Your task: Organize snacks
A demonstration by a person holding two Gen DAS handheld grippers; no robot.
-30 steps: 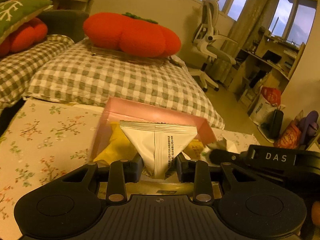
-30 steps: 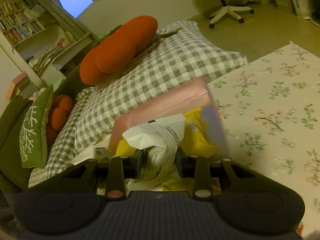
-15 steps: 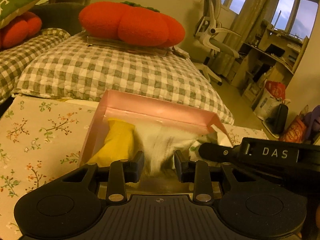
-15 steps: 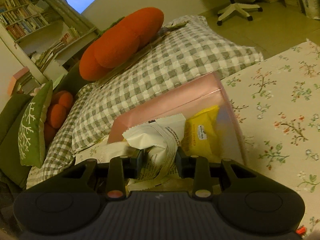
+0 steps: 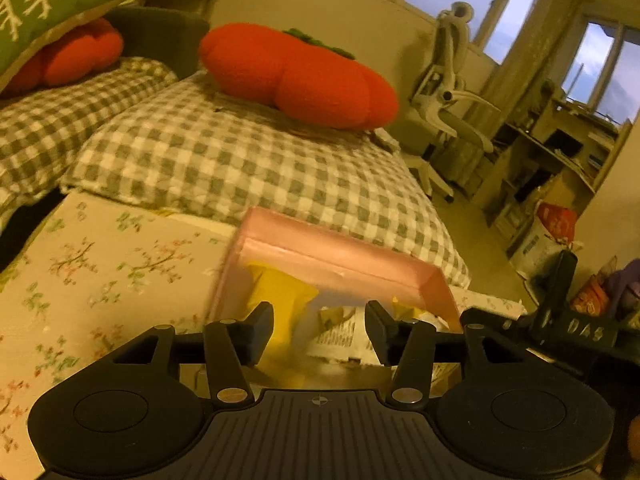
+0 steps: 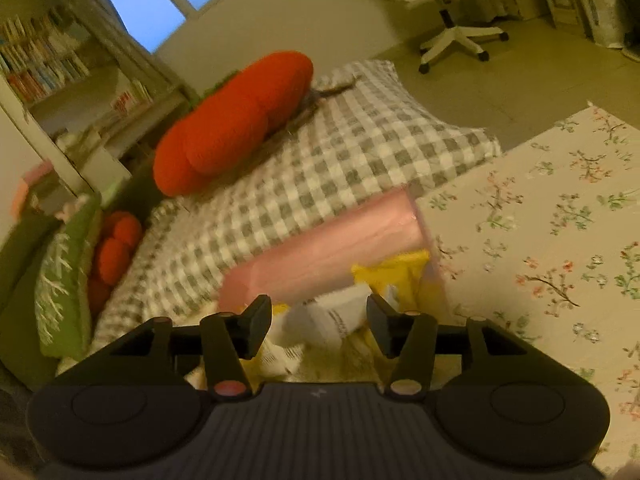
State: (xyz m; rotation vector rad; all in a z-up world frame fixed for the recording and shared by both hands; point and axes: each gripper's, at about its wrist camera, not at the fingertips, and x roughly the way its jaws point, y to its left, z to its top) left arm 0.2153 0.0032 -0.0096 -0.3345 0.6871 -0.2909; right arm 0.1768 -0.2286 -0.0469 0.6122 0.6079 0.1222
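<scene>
While both my tools hang over the pink box (image 5: pixel 340 258), the snacks lie inside it, just ahead of and below my fingertips. My left tool (image 5: pixel 320 330) is spread wide and pinches nothing; between its two fingers I see a yellow packet (image 5: pixel 280 296) leaning toward the box's left wall and a white printed packet (image 5: pixel 340 334) lying lower, nearer the right finger. My right tool (image 6: pixel 316 328) is likewise spread with nothing clamped; a white packet (image 6: pixel 332 316) sits in the gap between its fingers without either finger pressing it, and a yellow packet (image 6: pixel 396 272) rests beyond it against the box's far right corner. In the left wrist view the right tool's black body marked DAS (image 5: pixel 576 332) shows just to the right of my left tool.

Around the box lies a floral cloth (image 5: pixel 100 280), spreading to the left of my left tool and to the right of my right tool. Beyond the box's far wall is a grey checked cushion (image 5: pixel 240 168), with a big orange plush pillow (image 5: pixel 296 76) on top of it. Farther left sit a green pillow (image 5: pixel 44 12) and a smaller orange one (image 5: pixel 76 56) under it. Well beyond, to the right, stands a white office chair (image 5: pixel 448 96).
</scene>
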